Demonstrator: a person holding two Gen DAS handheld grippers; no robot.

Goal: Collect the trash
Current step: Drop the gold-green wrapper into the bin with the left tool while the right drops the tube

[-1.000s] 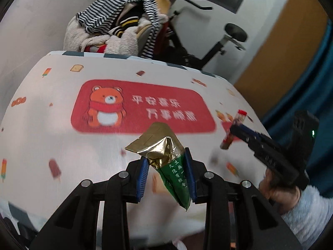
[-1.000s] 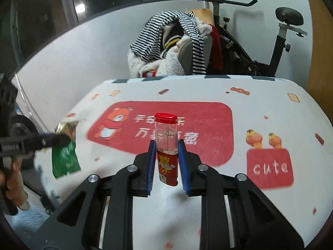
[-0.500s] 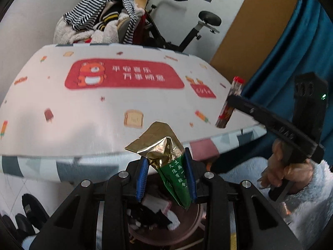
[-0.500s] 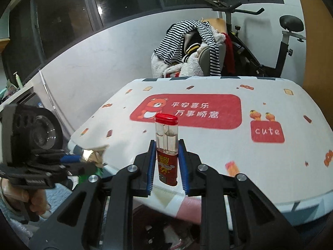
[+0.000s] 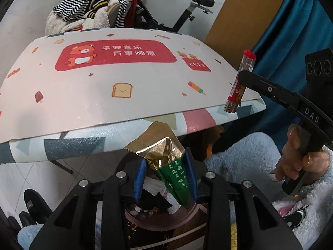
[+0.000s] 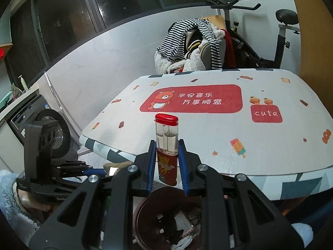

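My left gripper (image 5: 165, 175) is shut on a green and gold foil wrapper (image 5: 166, 158), held below the table's front edge above a round brown trash bin (image 5: 160, 220). My right gripper (image 6: 166, 166) is shut on an upright clear tube with a red cap and red label (image 6: 167, 145), held over the same bin (image 6: 149, 210), which has scraps inside. The right gripper with the tube (image 5: 239, 83) shows at the right of the left wrist view. The left gripper (image 6: 68, 166) shows at the left of the right wrist view.
The table (image 6: 208, 131) has a white cloth with a red bear banner (image 5: 114, 55). A chair piled with striped clothes (image 6: 193, 41) and an exercise bike (image 6: 276, 31) stand behind it. A washing machine (image 6: 41, 120) is at the left. A blue curtain (image 5: 291, 31) hangs at the right.
Both grippers have pulled back off the table and come down past its front edge, each still holding its item. The trash bin has come into view below them.
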